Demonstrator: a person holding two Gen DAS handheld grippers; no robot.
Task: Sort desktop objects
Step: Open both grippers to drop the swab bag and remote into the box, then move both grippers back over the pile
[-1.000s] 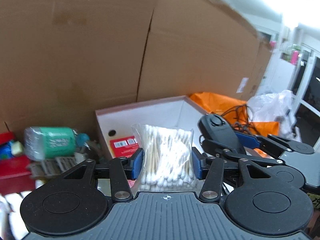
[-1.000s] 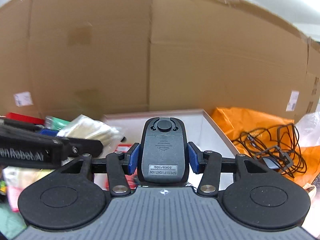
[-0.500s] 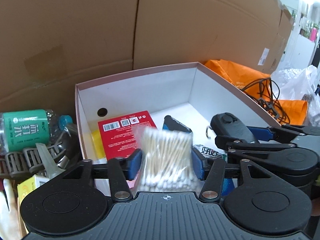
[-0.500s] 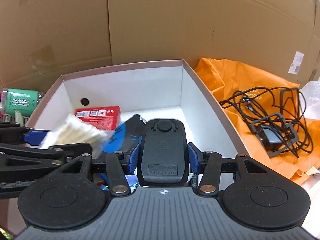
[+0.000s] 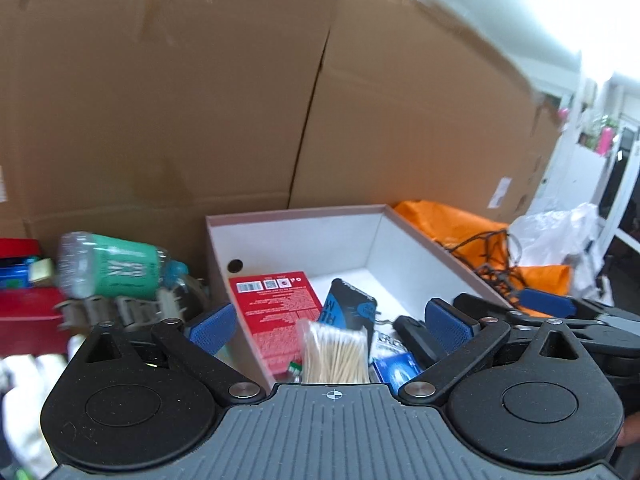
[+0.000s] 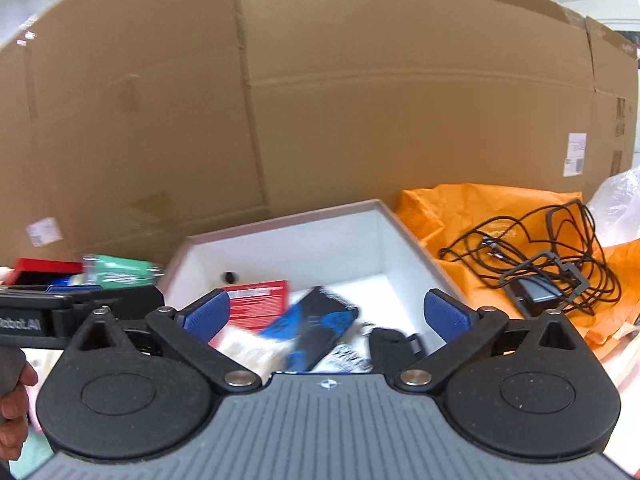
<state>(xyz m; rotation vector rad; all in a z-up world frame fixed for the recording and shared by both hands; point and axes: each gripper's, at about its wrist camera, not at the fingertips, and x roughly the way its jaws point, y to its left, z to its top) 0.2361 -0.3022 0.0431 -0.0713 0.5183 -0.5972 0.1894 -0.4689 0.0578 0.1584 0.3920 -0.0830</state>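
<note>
A white box (image 5: 296, 240) is seen before the cardboard wall (image 5: 200, 100), both the left gripper (image 5: 330, 330) and right gripper (image 6: 326, 314) held spread and empty above it (contents: red carton (image 5: 276, 308), cotton-swab bag (image 5: 334, 356), black device (image 6: 386, 348)).

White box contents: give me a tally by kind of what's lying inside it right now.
Inside the white cardboard box:
Flat red cardboard package: 1
Clear bag of cotton swabs: 1
Black-and-blue packet: 1
Black plastic handheld device: 1
Small blue-and-white packet: 1
Total: 5, though more may be hidden behind the gripper bodies.
</note>
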